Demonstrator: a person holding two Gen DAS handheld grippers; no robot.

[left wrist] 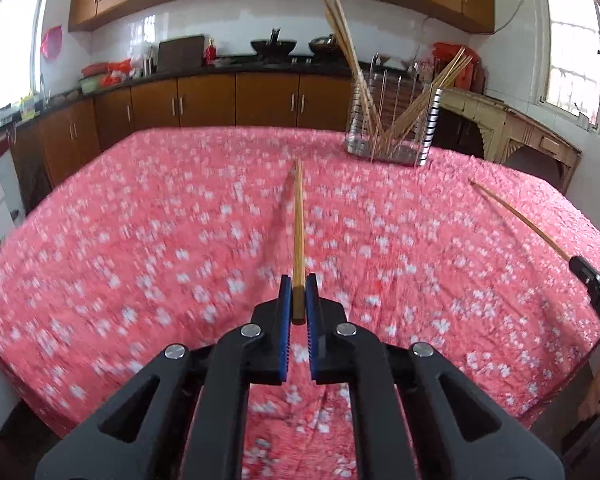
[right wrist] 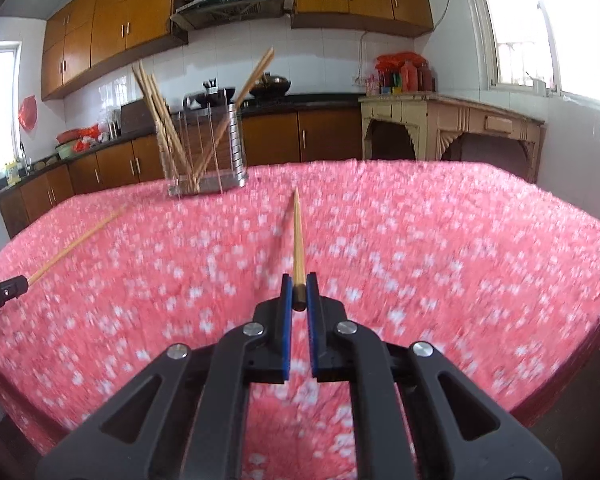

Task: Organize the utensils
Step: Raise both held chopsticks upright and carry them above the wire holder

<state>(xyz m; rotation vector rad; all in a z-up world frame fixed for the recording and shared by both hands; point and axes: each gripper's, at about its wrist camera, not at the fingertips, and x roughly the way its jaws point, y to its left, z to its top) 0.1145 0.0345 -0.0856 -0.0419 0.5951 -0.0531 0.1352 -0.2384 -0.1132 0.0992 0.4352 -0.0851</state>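
My left gripper point(left wrist: 299, 284) is shut on a wooden chopstick point(left wrist: 298, 224) that points forward above the pink flowered tablecloth point(left wrist: 140, 220). My right gripper point(right wrist: 299, 282) is shut on another wooden chopstick point(right wrist: 297, 240), also pointing forward. A wire utensil rack point(left wrist: 392, 120) with several chopsticks leaning in it stands at the far right of the table in the left wrist view and far left of centre in the right wrist view point(right wrist: 208, 148). Each view shows the other gripper with its chopstick at the side: the right gripper point(left wrist: 596, 296) and the left gripper point(right wrist: 0, 294).
Brown kitchen cabinets point(left wrist: 204, 100) and a dark counter run behind the table. A cream wooden side table point(right wrist: 440, 120) stands at the back right. Windows are on both sides. The table edge drops off near me.
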